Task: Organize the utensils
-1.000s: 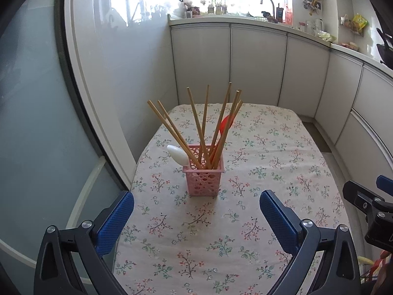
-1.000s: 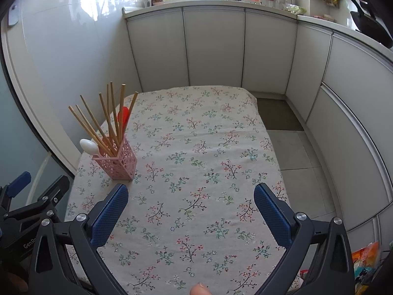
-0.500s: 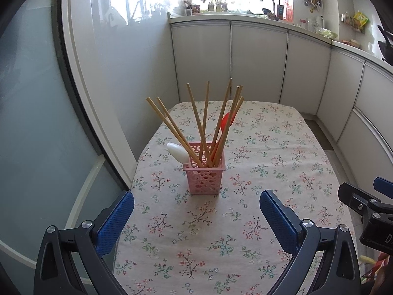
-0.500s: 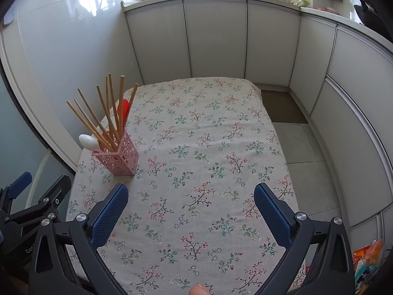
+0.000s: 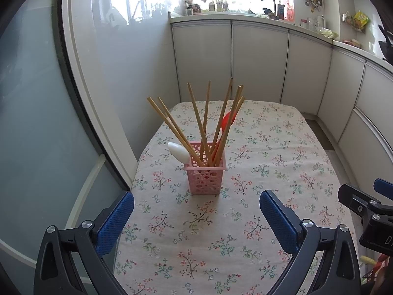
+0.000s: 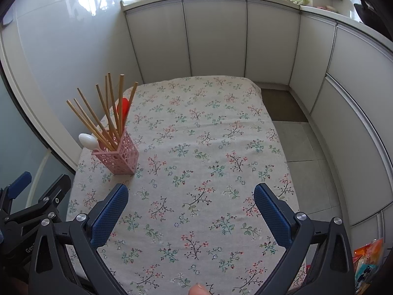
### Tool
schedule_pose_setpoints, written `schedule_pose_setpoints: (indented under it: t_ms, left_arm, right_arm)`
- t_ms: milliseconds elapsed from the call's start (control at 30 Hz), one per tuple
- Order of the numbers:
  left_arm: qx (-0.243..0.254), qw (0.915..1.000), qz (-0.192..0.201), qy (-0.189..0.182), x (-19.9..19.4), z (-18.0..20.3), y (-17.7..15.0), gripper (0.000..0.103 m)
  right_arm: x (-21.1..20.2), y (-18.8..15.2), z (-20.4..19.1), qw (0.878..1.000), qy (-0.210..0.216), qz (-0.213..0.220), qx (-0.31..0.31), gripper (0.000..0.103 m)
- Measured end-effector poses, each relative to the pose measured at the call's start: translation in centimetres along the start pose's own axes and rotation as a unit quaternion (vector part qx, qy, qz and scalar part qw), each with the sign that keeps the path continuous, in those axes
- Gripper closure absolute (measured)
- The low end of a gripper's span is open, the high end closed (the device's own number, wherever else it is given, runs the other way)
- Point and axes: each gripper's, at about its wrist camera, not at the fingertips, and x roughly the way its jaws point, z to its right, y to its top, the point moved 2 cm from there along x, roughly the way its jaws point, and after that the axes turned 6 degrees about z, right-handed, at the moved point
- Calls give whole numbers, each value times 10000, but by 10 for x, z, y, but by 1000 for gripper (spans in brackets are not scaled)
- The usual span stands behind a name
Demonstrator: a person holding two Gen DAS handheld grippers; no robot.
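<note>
Left hand-held gripper [image 5: 196, 223] wide, empty, held low facing pink utensil basket [image 5: 205, 168] on floral surface [image 5: 270, 147]. Right hand-held gripper [image 6: 191, 215] wide, empty, beside it; chopsticks [image 5: 196, 123] upright in basket.

red spoon [image 5: 228, 120]: handle hidden behind chopsticks [image 5: 208, 123] | countertop items [image 5: 282, 9]: probably too small

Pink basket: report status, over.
Left gripper open, empty. Right gripper open, empty. Pink basket upright, holding chopsticks, white spoon, red spoon. Nothing blocking.
</note>
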Motion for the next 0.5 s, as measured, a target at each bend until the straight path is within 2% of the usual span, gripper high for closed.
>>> schedule_pose_setpoints:
  t_ms: [500]
  left_arm:
    - [13,10000,-16,6,2,0,-1,0]
  right_arm:
    - [1,-1,-1,10000,-3,-8,15,0]
